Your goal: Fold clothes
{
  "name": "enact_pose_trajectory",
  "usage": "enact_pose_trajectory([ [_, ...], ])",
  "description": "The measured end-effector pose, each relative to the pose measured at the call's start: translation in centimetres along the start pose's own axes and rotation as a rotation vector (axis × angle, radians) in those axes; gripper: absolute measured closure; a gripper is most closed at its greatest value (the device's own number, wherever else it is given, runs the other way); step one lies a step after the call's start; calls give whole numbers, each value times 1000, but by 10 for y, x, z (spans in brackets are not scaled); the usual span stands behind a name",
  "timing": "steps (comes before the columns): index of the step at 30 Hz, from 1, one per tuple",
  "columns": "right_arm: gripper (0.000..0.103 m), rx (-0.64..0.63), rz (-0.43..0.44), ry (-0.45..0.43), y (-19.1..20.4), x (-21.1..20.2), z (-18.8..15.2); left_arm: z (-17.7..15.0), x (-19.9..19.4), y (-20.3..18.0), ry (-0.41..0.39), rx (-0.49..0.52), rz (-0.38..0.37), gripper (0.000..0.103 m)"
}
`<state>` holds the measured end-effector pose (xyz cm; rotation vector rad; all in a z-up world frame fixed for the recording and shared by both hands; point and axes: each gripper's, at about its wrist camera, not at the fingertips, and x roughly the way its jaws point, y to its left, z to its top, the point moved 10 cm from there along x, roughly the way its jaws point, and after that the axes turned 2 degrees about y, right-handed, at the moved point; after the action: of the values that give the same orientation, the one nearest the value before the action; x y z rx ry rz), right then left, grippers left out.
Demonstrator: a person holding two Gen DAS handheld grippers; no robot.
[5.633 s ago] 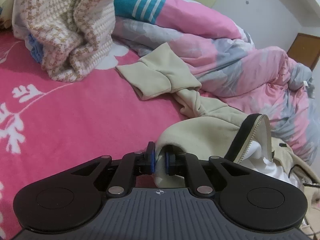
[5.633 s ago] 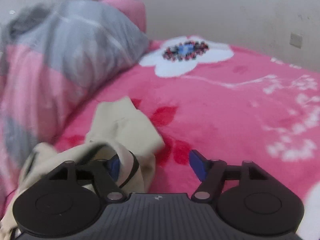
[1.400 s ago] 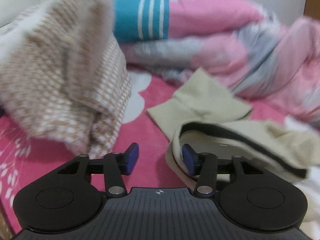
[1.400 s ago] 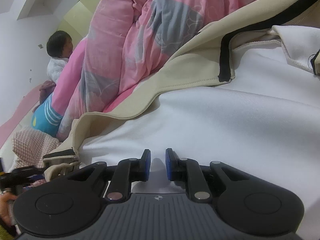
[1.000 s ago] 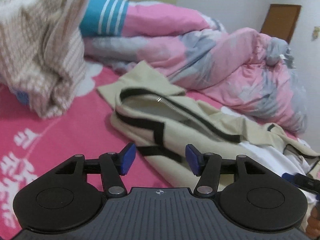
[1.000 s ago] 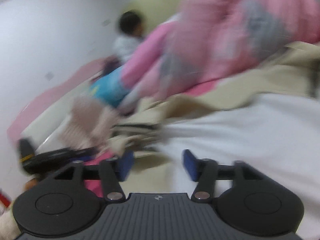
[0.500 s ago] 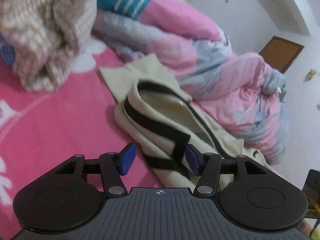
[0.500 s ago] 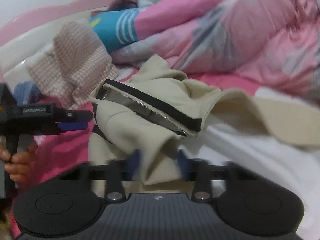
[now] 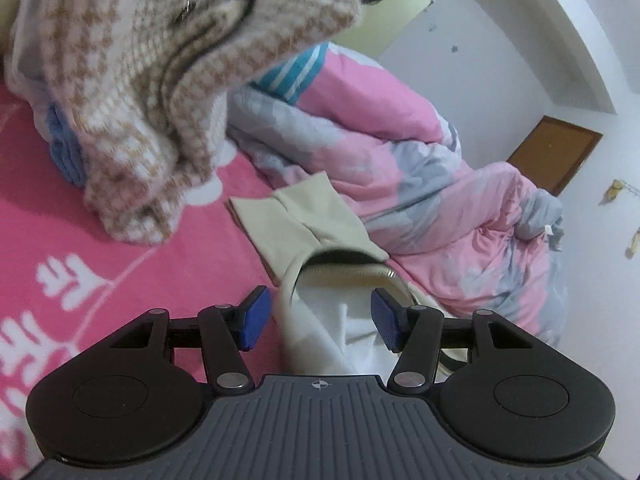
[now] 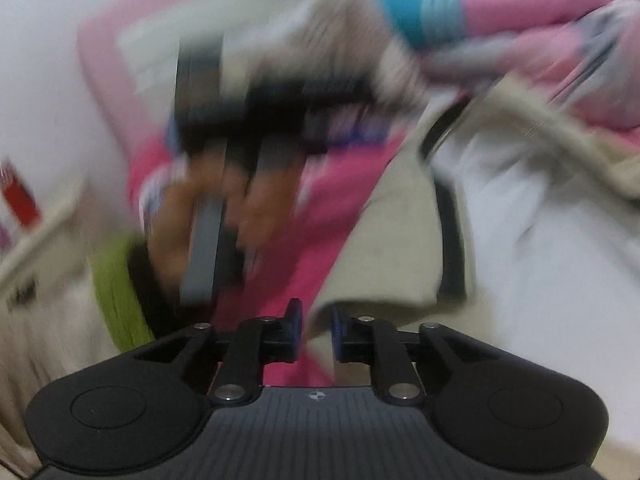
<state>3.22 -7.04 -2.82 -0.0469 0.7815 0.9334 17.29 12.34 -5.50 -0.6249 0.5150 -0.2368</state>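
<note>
A cream jacket [image 9: 304,220] with black trim and white lining lies on the pink bed sheet [image 9: 100,248]. Its sleeve cuff points toward the quilt. My left gripper [image 9: 316,320] is open, its blue pads on either side of the jacket's lining edge [image 9: 320,332], not pinching it. The right wrist view is blurred. My right gripper [image 10: 316,334] has its pads close together over the cream jacket edge [image 10: 400,248]; I cannot tell whether cloth is pinched. The hand with the left gripper [image 10: 248,120] shows ahead of it.
A brown-and-white houndstooth knit [image 9: 160,80] is heaped at the upper left over something blue [image 9: 68,152]. A pink and grey quilt [image 9: 440,200] is bunched along the right. A wooden door [image 9: 556,152] stands in the far wall.
My left gripper has come lower and closer, so the jacket's opening now sits between its open pads. The right gripper's pads have closed in from wide open while swinging left.
</note>
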Motion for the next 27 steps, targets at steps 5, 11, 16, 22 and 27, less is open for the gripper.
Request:
enact_pose_trajectory([
  [5,54,-21,-26,-33,6,-25,-14,2,-12,-14,-25,60,-51,47],
  [11,51,-31,-65,-83,8,-58,-27,-18,-2,-53,35,158,-147,47],
  [16,53,214,-336,-198,-113,-103,16,-54,24,-81,137,257,-152,47],
  [22,70,338,-562,-79,-245,-67,47,-87,52,-90,208,327,-99,47],
  [27,75,337,-594,54,-314,-11,50,-94,64,-88,216,339,-70,47],
])
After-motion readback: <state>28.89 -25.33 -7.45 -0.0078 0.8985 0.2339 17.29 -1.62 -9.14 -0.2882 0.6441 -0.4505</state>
